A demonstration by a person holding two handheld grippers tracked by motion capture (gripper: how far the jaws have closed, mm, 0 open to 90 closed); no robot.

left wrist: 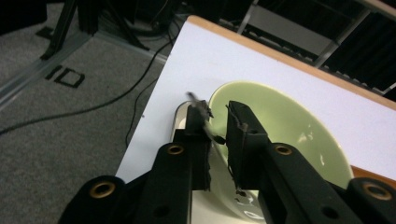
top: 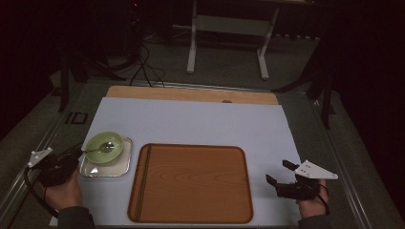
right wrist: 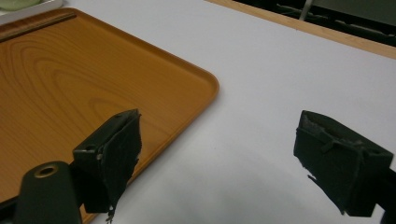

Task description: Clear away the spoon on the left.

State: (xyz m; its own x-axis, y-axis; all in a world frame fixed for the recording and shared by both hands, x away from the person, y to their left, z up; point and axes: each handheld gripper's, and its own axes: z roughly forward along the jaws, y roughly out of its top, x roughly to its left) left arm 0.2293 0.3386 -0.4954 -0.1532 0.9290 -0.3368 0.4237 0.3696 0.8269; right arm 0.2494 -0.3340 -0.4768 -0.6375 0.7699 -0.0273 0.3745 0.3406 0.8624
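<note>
Straddling the green bowl's (left wrist: pixel 289 130) near rim, the left tongs (left wrist: pixel 218 122) clamp it; right tongs (right wrist: pixel 224 154) gape.

There are black marks on the grey floor (left wrist: pixel 60 74) beside the left edge of the table (left wrist: pixel 243 70). In the left gripper view they look like the letters "ID", but they are turned and hard to read. In the high view the same marks (top: pixel 76 118) look like small black boxes. Nothing else has words or numbers that can be read.
</note>
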